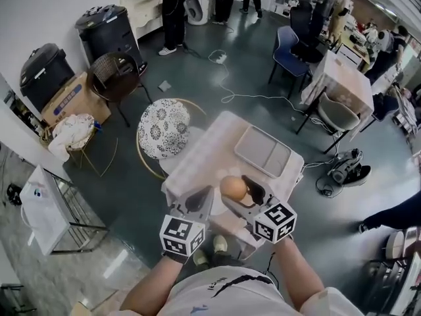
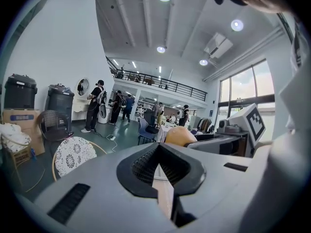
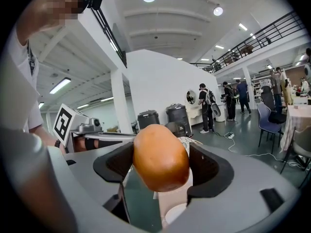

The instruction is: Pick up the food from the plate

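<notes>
Over table [image 1: 204,155] and tray [image 1: 263,151], right hand-held gripper [image 1: 238,193] clamps food [image 3: 160,163]; left hand-held gripper [image 2: 156,169] closed.

My right gripper [image 1: 238,189] has the bun [image 1: 233,188] between its jaws, over the table [image 1: 210,147]. My left gripper [image 1: 197,200] is at the bun's 9 o'clock; the tray [image 1: 263,151] lies on the table at 1 o'clock.

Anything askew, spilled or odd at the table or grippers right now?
Nothing stands out. The right gripper holds the brown food item squarely between its jaws above the table; the tray lies flat, and no spill shows.
</notes>
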A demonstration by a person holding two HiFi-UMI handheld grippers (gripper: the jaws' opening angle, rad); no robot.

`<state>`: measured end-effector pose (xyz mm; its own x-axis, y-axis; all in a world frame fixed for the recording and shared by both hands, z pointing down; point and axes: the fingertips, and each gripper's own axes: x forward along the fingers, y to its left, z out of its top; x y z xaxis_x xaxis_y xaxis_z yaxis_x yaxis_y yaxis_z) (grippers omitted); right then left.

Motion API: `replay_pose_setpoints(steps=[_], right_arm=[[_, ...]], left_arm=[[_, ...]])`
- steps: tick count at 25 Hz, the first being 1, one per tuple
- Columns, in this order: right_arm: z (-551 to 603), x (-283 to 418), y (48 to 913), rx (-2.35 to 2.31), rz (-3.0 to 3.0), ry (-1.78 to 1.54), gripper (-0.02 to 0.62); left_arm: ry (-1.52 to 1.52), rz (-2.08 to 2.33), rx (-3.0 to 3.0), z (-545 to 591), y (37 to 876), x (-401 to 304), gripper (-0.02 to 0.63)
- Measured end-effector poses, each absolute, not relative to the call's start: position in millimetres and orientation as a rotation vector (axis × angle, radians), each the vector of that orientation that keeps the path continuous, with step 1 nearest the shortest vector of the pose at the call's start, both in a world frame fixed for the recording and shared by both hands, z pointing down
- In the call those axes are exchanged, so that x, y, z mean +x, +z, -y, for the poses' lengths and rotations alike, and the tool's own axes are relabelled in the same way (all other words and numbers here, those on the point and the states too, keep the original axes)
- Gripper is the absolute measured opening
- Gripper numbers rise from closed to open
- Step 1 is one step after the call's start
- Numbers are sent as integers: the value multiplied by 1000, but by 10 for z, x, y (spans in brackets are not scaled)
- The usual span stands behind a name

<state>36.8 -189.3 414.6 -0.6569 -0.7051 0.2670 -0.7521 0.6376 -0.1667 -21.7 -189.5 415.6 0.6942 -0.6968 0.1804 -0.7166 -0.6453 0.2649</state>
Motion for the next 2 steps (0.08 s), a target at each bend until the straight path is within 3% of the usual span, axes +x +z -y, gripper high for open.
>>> replay_pose_setpoints(steps=[2], right_arm=[[1909,387,4200,1203,2674,400,327]], left_arm=[[93,1112,2582,1902,4219,-202,6]])
